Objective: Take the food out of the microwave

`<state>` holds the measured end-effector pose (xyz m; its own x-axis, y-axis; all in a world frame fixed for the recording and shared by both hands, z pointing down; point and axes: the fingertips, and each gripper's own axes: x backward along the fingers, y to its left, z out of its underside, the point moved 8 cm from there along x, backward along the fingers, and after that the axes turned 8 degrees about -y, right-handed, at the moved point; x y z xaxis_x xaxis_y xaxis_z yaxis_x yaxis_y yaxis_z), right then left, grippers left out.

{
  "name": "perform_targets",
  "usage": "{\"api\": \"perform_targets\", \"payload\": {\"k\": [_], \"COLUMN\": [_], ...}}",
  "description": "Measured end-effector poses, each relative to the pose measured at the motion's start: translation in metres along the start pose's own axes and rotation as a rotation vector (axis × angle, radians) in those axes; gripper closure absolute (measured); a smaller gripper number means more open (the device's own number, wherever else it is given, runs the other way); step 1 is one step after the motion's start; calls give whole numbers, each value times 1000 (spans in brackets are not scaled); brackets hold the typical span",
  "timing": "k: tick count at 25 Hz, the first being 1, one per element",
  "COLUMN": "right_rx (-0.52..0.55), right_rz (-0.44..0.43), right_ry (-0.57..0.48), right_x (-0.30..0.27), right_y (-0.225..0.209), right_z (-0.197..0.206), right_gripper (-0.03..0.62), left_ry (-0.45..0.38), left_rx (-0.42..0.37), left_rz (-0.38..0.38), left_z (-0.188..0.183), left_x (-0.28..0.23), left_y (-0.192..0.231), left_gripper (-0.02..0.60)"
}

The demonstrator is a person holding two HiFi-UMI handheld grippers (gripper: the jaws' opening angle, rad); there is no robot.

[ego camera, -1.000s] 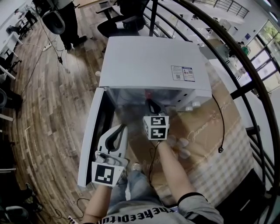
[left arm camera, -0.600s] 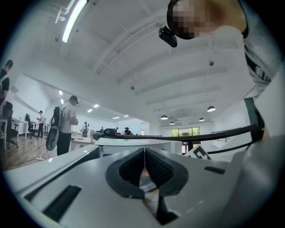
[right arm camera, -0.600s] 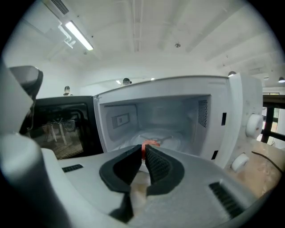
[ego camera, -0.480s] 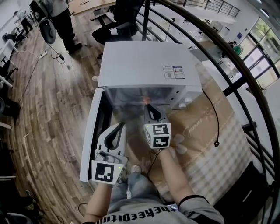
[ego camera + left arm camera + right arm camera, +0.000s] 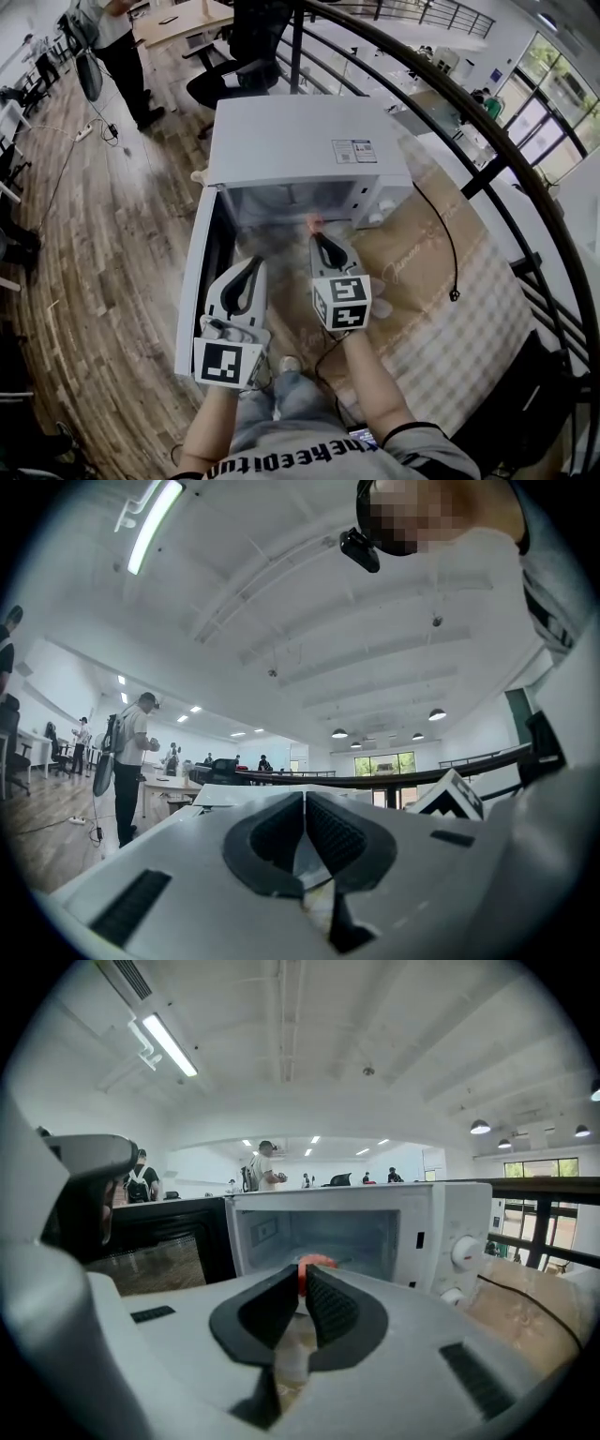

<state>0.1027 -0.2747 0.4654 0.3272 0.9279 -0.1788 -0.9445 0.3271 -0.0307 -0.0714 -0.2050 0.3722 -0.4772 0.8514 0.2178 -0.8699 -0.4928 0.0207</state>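
Observation:
The white microwave (image 5: 300, 141) stands with its door (image 5: 192, 281) swung open to the left. My right gripper (image 5: 317, 236) is just in front of the cavity mouth, shut on a small orange-red piece of food (image 5: 312, 222) at its tips. In the right gripper view the food (image 5: 316, 1264) shows between the tips of that gripper (image 5: 306, 1277), with the lit, bare cavity (image 5: 328, 1232) behind it. My left gripper (image 5: 253, 264) hangs shut and empty beside the open door, lower left of the right one. In its own view the left gripper (image 5: 305, 797) points up at the ceiling.
The microwave sits on a table under a brown patterned cover (image 5: 422, 281). Its black power cable (image 5: 441, 244) trails to the right. A curved black railing (image 5: 487, 150) runs behind and to the right. A person (image 5: 112, 37) stands on the wooden floor at far left.
My right gripper has drawn back from inside the microwave toward me, and the orange-red food has come out with it. The left gripper has stayed beside the door.

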Motion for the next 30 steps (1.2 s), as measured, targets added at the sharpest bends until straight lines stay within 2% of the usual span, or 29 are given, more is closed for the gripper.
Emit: {"api": "perform_targets", "payload": {"k": [15, 30], "right_rx": [16, 54], "right_rz": [73, 163], "right_ry": [-79, -150], "right_x": [73, 138], "right_y": [17, 39], "right_z": [-34, -63], "right_gripper": [565, 565], "left_ry": [-31, -54], "left_rx": [-5, 0], "left_rz": [54, 104], "left_z": [-31, -43], "left_x": [25, 54], "left_y": [-12, -10], "left_gripper": [571, 571]}}
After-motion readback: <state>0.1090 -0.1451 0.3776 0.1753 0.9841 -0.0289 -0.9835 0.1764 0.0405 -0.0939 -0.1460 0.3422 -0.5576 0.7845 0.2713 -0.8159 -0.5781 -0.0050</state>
